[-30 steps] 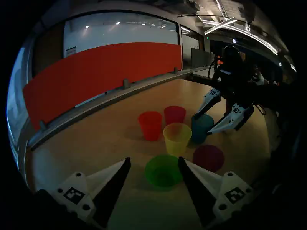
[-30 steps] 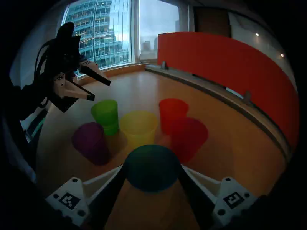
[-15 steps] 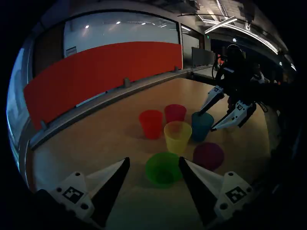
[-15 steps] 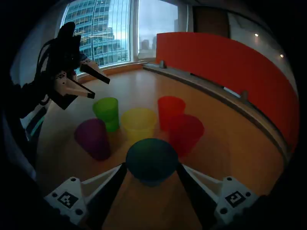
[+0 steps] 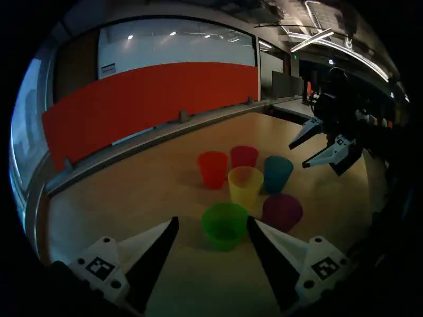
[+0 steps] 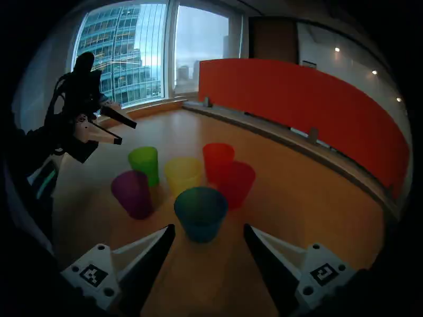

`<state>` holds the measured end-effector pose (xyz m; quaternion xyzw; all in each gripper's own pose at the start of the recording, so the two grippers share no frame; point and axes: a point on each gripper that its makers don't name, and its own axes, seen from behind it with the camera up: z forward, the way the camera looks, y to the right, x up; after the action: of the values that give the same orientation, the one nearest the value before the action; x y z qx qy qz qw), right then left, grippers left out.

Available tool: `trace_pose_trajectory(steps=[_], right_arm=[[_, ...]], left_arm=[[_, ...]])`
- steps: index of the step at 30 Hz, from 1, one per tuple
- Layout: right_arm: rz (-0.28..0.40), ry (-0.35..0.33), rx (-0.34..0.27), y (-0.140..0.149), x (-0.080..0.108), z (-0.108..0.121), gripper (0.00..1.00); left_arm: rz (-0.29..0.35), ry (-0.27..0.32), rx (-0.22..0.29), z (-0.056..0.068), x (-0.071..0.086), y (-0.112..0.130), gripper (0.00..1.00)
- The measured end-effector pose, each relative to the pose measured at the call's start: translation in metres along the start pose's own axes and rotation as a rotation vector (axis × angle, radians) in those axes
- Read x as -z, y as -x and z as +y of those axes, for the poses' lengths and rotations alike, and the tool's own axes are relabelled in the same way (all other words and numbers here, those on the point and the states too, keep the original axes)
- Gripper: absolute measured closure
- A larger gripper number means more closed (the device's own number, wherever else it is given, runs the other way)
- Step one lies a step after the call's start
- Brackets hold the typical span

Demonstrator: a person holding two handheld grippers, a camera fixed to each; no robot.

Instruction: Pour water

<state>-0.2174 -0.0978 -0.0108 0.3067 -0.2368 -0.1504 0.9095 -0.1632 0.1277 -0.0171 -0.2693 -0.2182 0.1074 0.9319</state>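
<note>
One broad wooden table (image 5: 132, 190), carrying everything. Behind it, one long red panel (image 5: 158, 100).

Two grippers:
- Left gripper (image 5: 211, 221): fingers spread wide, gripping nothing. Hangs above the table beside the green cup (image 5: 224, 226), which sits framed between the fingertips but apart from them.
- Right gripper (image 6: 208, 228): also spread and empty. Faces the cluster from the opposite side, with the teal cup (image 6: 201, 213) just ahead of the fingertips, untouched.

Six plastic cups (image 5: 245, 186), all upright and packed close near the middle of the table. Between the teal and the green: a yellow cup (image 6: 182, 175), purple cup (image 6: 132, 193), orange cup (image 6: 218, 158) and red cup (image 6: 236, 182).

Water inside any of them: impossible to tell.

Probably light, thin-walled and smooth, so easy to squash or tip. Best taken at mid-wall, below the rim, with a gentle squeeze. Needs a straight lift to clear the neighbours, and steadier handling if full.
</note>
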Motion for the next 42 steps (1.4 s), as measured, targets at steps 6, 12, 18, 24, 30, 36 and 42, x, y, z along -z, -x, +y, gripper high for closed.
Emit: trace_pose_trajectory(steps=[6, 12, 18, 24, 30, 36, 42], right_arm=[[0.053, 0.053, -0.026, -0.011, 0.015, 0.001, 0.00], [0.110, 0.109, -0.059, -0.020, 0.026, 0.004, 0.00], [0.172, 0.199, -0.080, -0.031, 0.038, 0.011, 0.00], [0.258, 0.314, -0.096, -0.047, 0.058, 0.022, 0.00], [0.331, 0.445, -0.099, -0.060, 0.078, 0.032, 0.00], [0.409, 0.562, -0.119, -0.072, 0.097, 0.041, 0.00], [0.460, 0.656, -0.148, -0.076, 0.114, 0.050, 0.00]], left_arm=[[0.036, -0.048, 0.037, -0.008, 0.011, 0.002, 0.04], [0.073, -0.117, 0.069, -0.020, 0.025, 0.003, 0.04], [0.135, -0.210, 0.089, -0.035, 0.044, -0.001, 0.04], [0.206, -0.309, 0.114, -0.049, 0.068, -0.006, 0.04], [0.281, -0.428, 0.129, -0.066, 0.091, -0.008, 0.04], [0.338, -0.512, 0.161, -0.077, 0.108, -0.007, 0.04], [0.389, -0.569, 0.193, -0.085, 0.121, -0.007, 0.04]])
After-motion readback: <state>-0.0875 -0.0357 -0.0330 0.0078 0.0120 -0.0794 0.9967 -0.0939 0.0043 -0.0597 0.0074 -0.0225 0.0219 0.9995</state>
